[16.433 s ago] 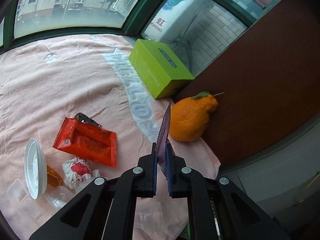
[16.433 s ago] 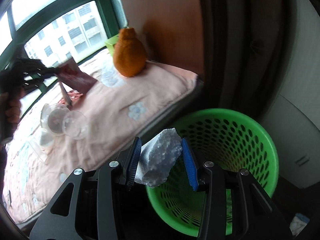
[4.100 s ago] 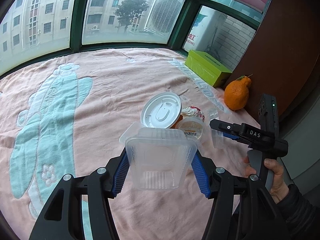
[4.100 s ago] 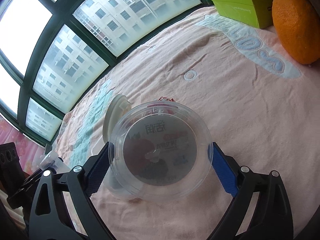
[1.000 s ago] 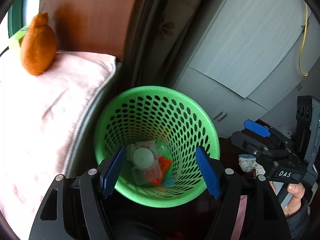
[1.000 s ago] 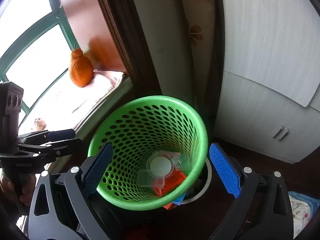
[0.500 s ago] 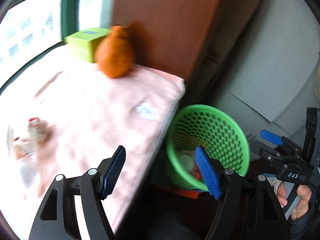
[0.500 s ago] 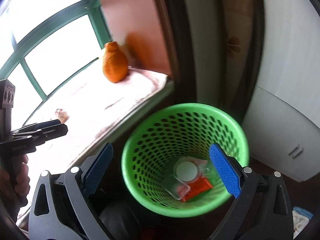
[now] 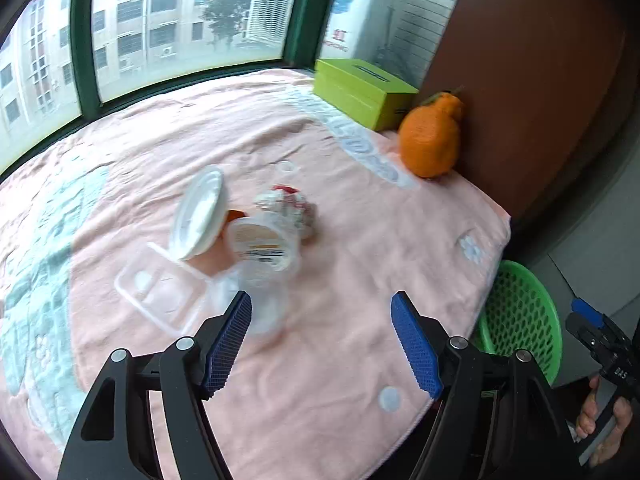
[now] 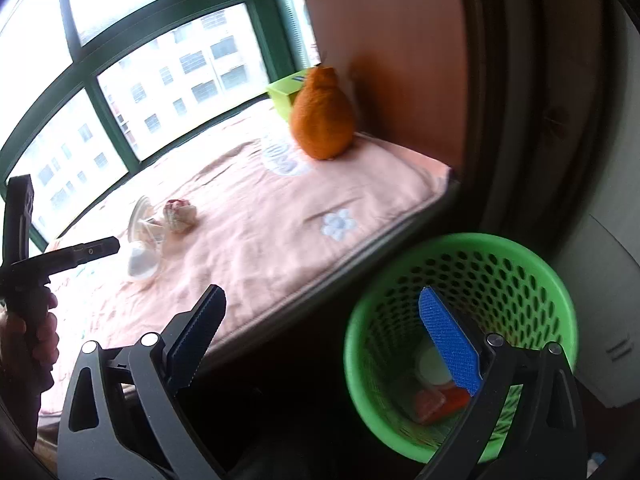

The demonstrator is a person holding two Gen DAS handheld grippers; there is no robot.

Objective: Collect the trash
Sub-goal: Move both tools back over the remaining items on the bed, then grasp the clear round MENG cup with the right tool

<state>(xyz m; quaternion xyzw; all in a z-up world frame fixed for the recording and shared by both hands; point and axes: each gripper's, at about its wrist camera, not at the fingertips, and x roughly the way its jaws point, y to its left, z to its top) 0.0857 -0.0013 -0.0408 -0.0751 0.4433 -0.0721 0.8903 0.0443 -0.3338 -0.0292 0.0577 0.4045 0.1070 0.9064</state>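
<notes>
My left gripper [image 9: 322,338] is open and empty above the pink blanket [image 9: 340,240]. Trash lies ahead of it: a white lid [image 9: 198,212], a clear cup with a printed label [image 9: 262,242], a crumpled red-and-white wrapper [image 9: 286,204], a clear plastic tray [image 9: 160,294] and a clear cup lying by my left finger [image 9: 264,308]. My right gripper [image 10: 324,336] is open and empty beside the green basket [image 10: 516,264], which holds a white lid [image 10: 430,366] and an orange wrapper [image 10: 436,398]. The basket also shows in the left wrist view [image 9: 520,320].
An orange fruit [image 9: 430,142] and a green box [image 9: 360,90] sit at the blanket's far right, against a brown wall panel [image 9: 532,80]. Windows run behind the ledge. A pale cabinet [image 10: 600,320] stands behind the basket.
My left gripper has swung from over the basket back above the blanket and the remaining trash. My right gripper has drifted left, off the basket. Both stay open and empty.
</notes>
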